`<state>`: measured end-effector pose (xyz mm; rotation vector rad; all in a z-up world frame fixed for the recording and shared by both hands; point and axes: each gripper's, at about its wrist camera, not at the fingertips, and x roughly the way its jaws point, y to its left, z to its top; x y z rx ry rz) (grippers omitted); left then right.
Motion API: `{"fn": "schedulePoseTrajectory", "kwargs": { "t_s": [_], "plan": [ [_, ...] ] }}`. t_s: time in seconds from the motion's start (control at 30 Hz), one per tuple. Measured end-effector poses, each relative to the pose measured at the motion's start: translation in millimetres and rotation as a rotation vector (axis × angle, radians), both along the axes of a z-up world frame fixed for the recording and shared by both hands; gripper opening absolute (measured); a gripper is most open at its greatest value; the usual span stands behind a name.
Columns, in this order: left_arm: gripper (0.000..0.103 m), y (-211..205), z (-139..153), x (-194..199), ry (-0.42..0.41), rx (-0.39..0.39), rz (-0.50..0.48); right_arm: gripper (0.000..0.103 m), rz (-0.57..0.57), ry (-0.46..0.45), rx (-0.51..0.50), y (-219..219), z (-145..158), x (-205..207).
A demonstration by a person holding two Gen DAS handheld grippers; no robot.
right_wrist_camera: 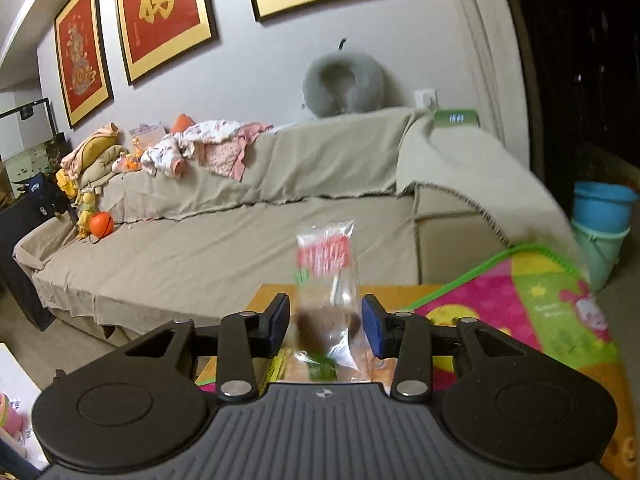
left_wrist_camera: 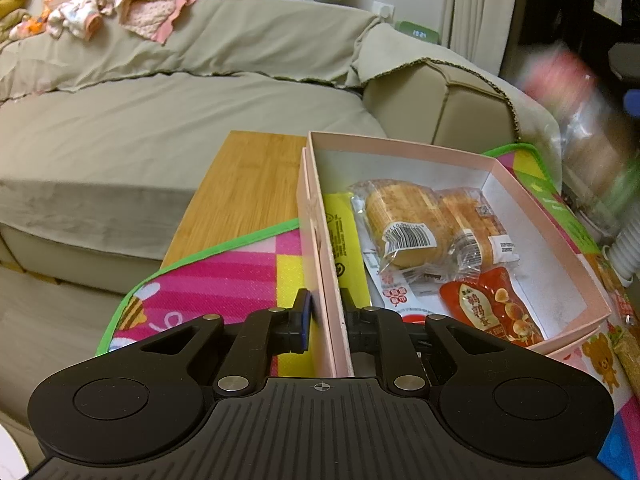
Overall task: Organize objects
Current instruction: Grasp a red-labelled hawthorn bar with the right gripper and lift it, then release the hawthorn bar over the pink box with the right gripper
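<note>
A pink cardboard box point(left_wrist_camera: 500, 168) sits on a colourful play mat point(left_wrist_camera: 224, 280) and holds wrapped bread packs point(left_wrist_camera: 404, 220), a red snack pouch point(left_wrist_camera: 488, 304) and a yellow packet point(left_wrist_camera: 344, 240). My left gripper point(left_wrist_camera: 326, 312) is shut on the box's near left wall. My right gripper point(right_wrist_camera: 326, 320) has a clear bread bag with a red label point(right_wrist_camera: 328, 280) between its fingers, blurred; the pads look apart from it. The same bag shows as a blur at the right of the left wrist view point(left_wrist_camera: 576, 128).
A beige covered sofa point(left_wrist_camera: 160, 120) runs behind the wooden table point(left_wrist_camera: 248, 184), with clothes point(right_wrist_camera: 208, 148) and a grey neck pillow point(right_wrist_camera: 344, 88) on it. Blue and green buckets point(right_wrist_camera: 600, 220) stand on the floor at the right. White cups point(left_wrist_camera: 628, 248) stand right of the box.
</note>
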<state>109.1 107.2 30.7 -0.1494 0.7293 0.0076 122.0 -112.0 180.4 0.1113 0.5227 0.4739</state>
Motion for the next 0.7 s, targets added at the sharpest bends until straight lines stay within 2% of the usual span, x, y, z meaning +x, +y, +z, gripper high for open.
{"fn": "schedulePoseTrajectory", "kwargs": {
  "t_s": [0.07, 0.27, 0.5, 0.57, 0.7],
  "plan": [
    [0.016, -1, 0, 0, 0.0, 0.0, 0.0, 0.055, 0.016, 0.009, 0.0, 1, -6, -2],
    [0.016, -2, 0, 0, -0.002, -0.001, 0.001, 0.07, -0.026, -0.005, -0.041, -23, -18, -19],
    [0.016, -1, 1, 1, 0.0, 0.005, 0.003, 0.078, -0.12, 0.031, -0.174, -61, -54, -46],
    [0.016, -2, 1, 1, 0.001, 0.007, 0.003, 0.084, -0.135, 0.06, -0.184, -76, -67, -56],
    [0.015, -3, 0, 1, 0.002, 0.013, 0.004, 0.086, -0.216, 0.117, -0.204, -110, -86, -65]
  ]
}}
